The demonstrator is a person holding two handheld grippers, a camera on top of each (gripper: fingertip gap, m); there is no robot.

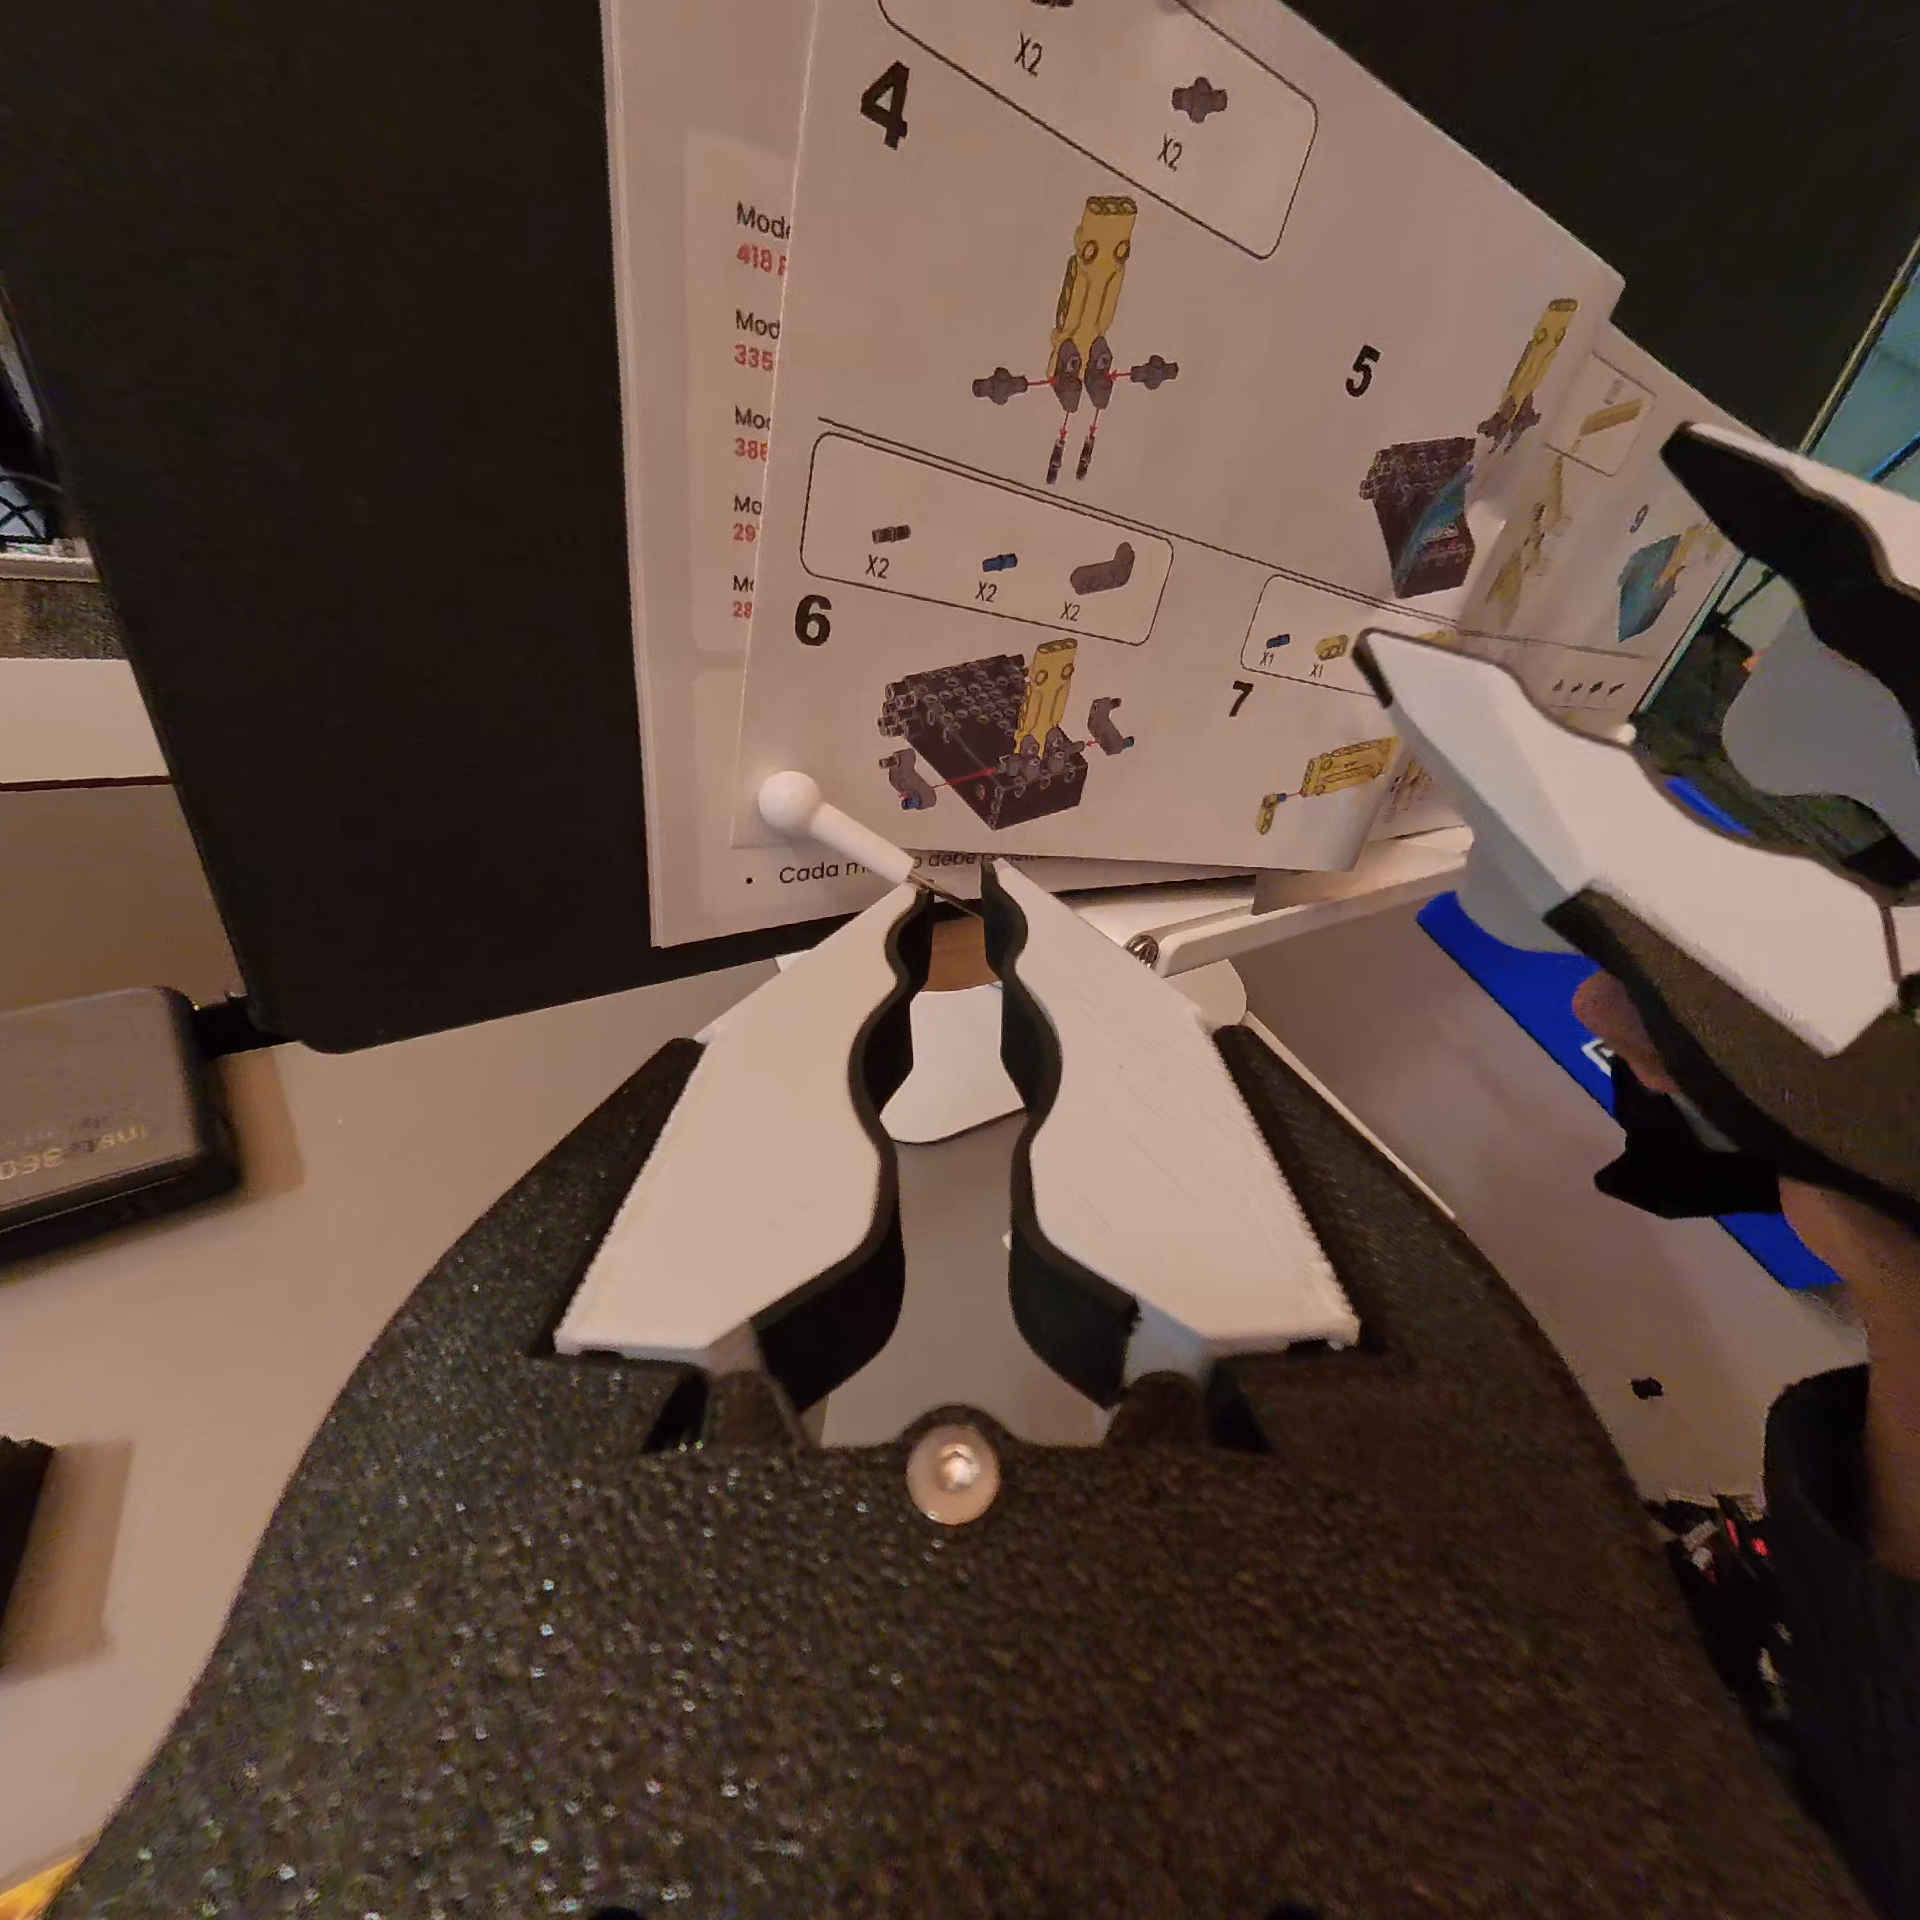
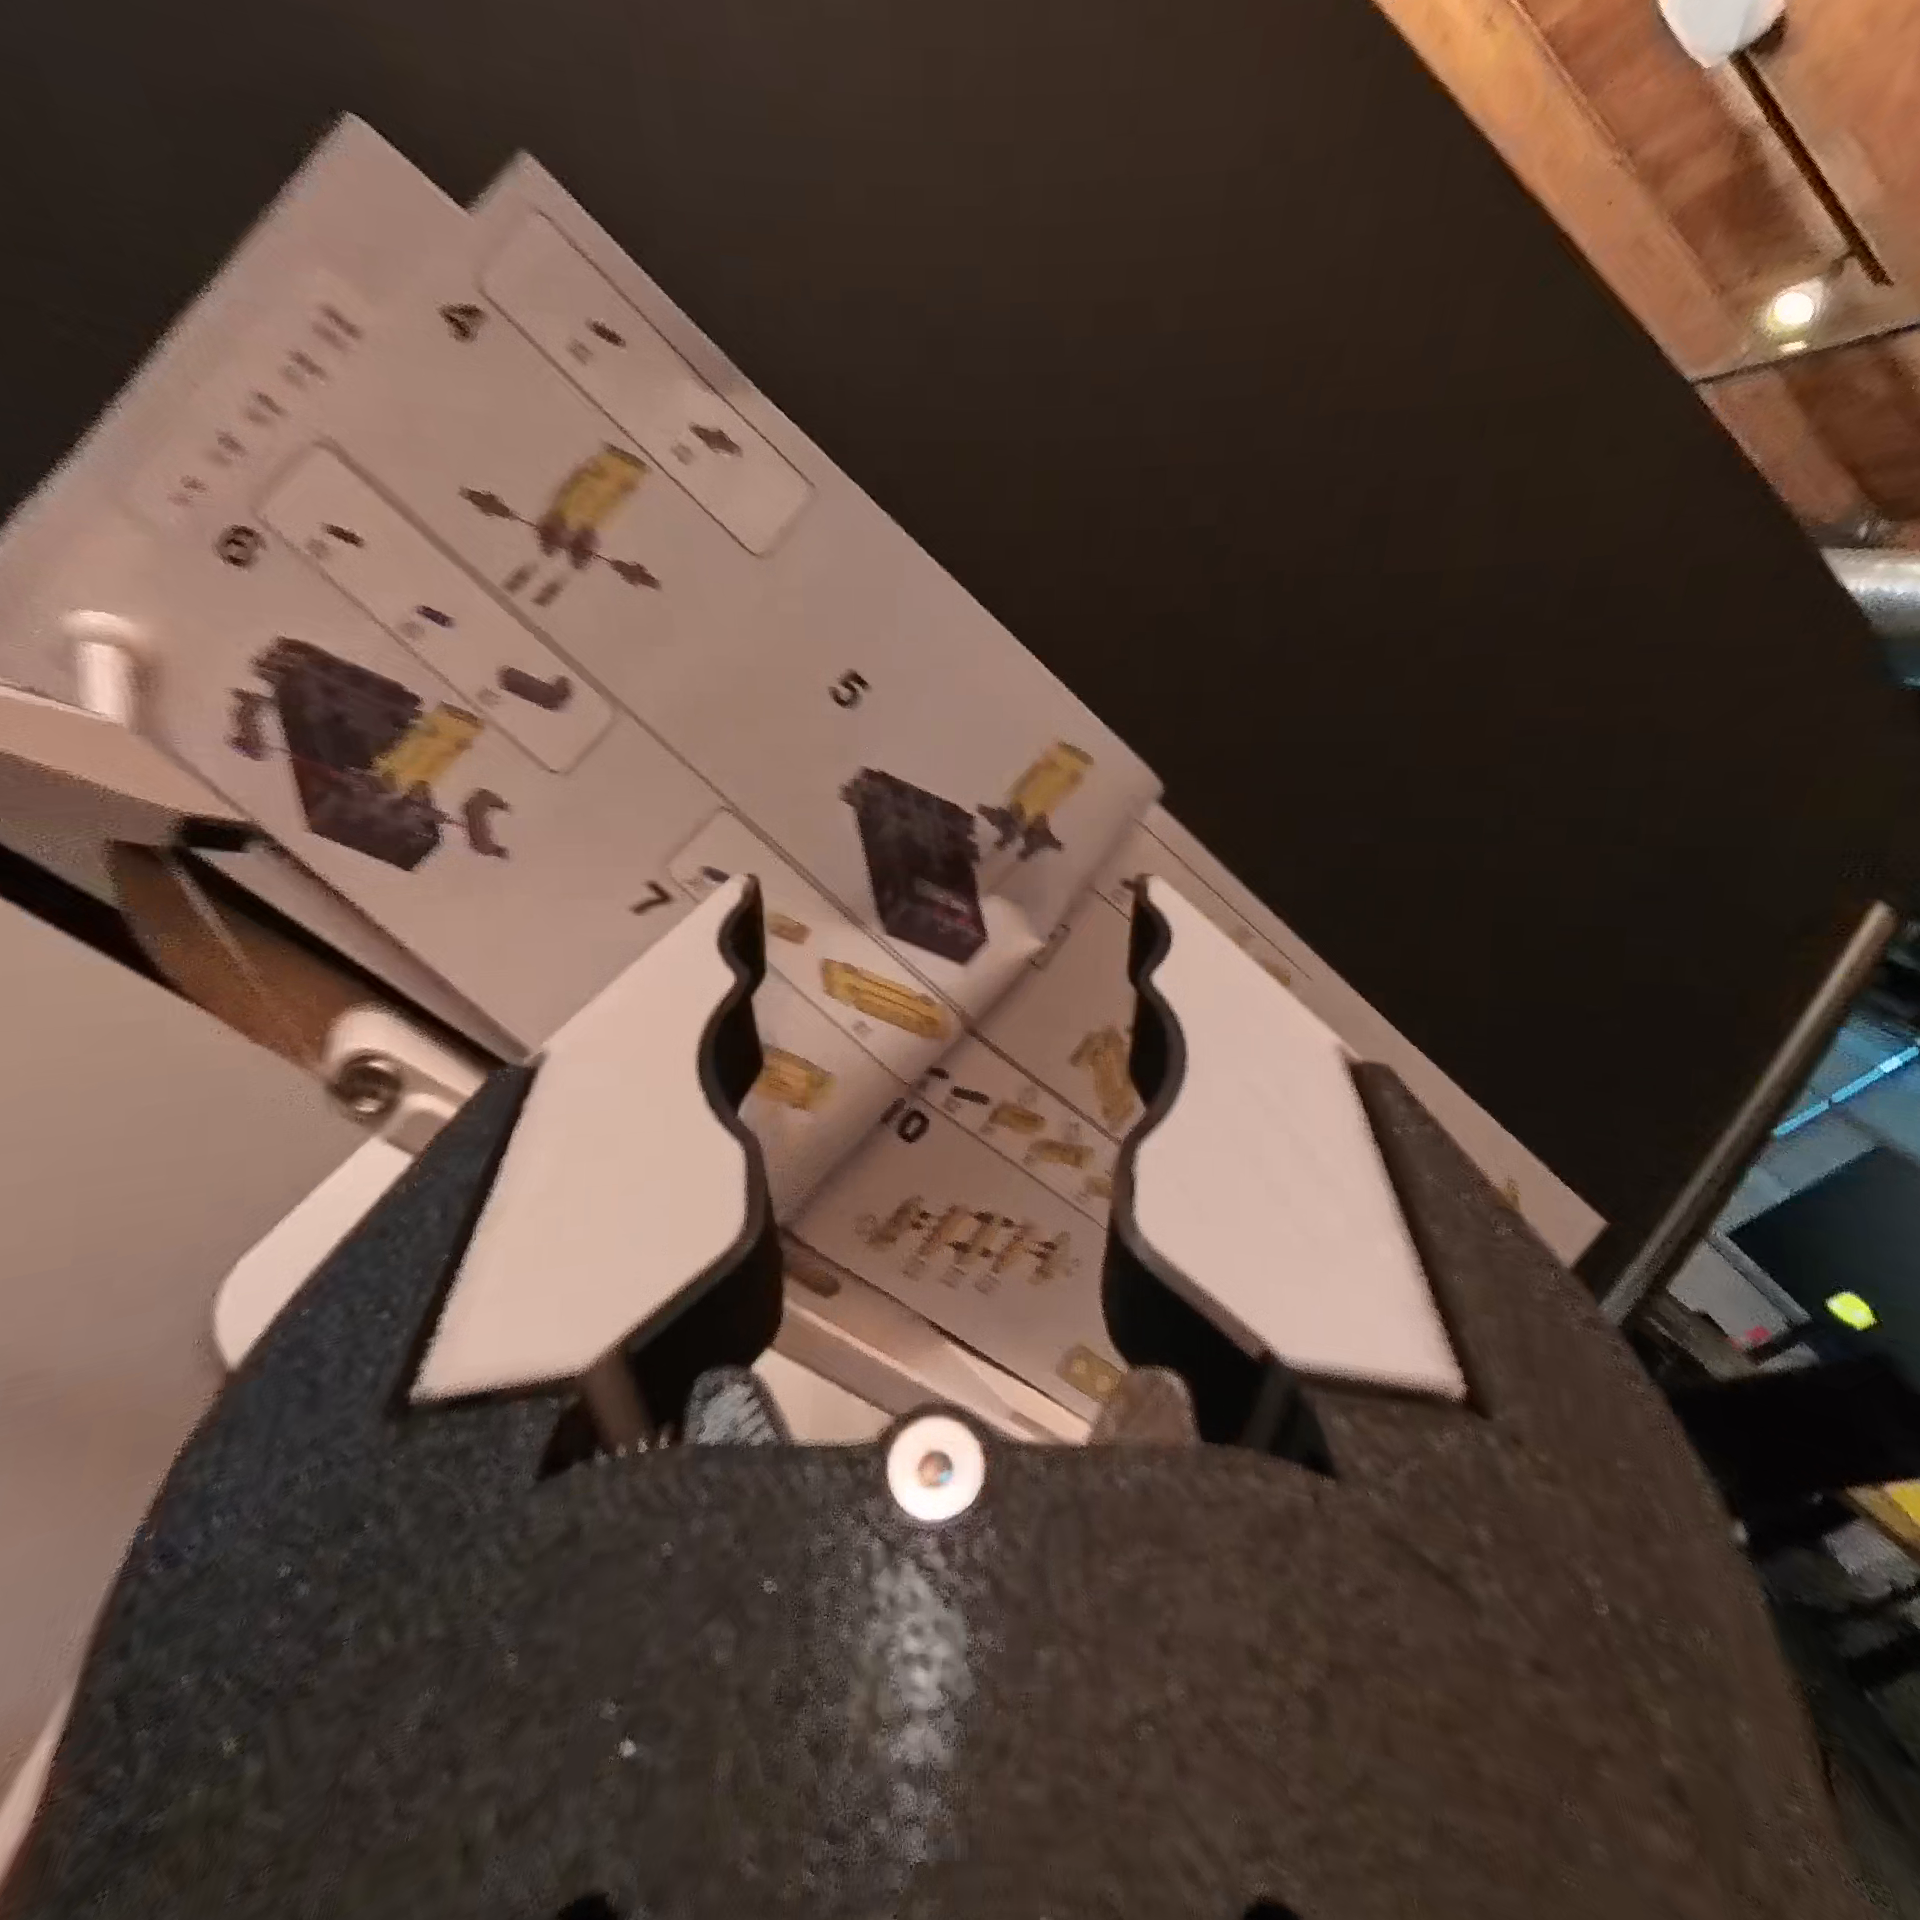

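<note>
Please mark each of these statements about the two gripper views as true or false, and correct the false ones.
1. The left gripper has its fingertips close together at the bottom edge of the instruction booklet. True.
2. The right gripper is shut tight on a pen. False: its fingers are wide apart and hold nothing; the booklet's pages show between them.
3. The booklet stands upright on a white stand. True.
4. A white peg with a ball end presses on the page's lower left corner. True.
5. The booklet lies flat and closed on the table. False: it is propped up and open, with a page lifted at the right.
</note>
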